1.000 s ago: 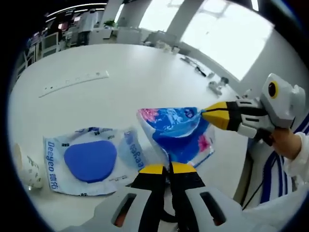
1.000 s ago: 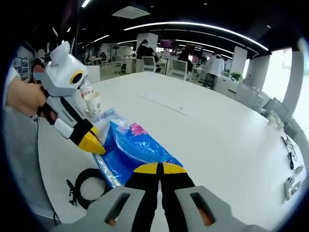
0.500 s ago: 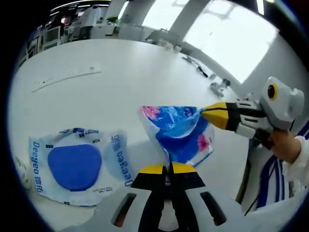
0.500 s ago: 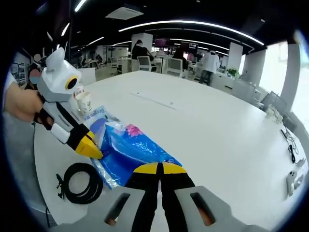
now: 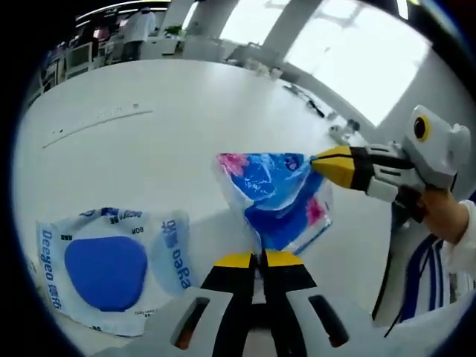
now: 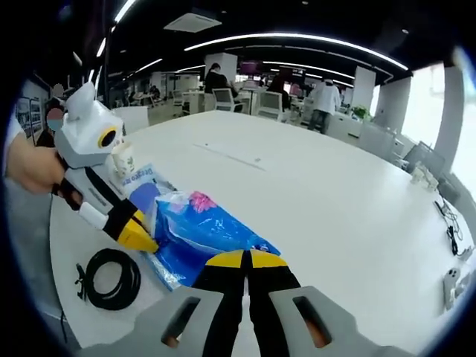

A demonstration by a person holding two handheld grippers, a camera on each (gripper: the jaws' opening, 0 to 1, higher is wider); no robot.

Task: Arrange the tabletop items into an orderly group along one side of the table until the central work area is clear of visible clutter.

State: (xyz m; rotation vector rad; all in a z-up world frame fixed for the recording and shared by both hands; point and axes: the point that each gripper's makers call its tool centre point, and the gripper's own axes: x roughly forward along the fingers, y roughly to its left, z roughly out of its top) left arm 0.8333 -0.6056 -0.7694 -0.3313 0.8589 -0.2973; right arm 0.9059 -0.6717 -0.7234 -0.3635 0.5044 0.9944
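A blue tissue pack with pink flowers hangs between both grippers above the white table. My left gripper is shut on its lower corner. In the same view the right gripper comes in from the right, shut on the pack's upper corner. In the right gripper view the blue tissue pack lies ahead of my right gripper, which is shut on its near edge, and the left gripper pinches its left edge. A white and blue wipes pack lies flat at the lower left.
A coiled black cable lies near the table's edge. A paper cup stands beyond the wipes pack. A long white strip lies farther out on the table. Small devices sit near the far edge. People and desks fill the background.
Both grippers have carried the tissue pack a little away from the wipes pack. The wipes pack has slid toward the lower left of the left gripper view, and the cup has left it.
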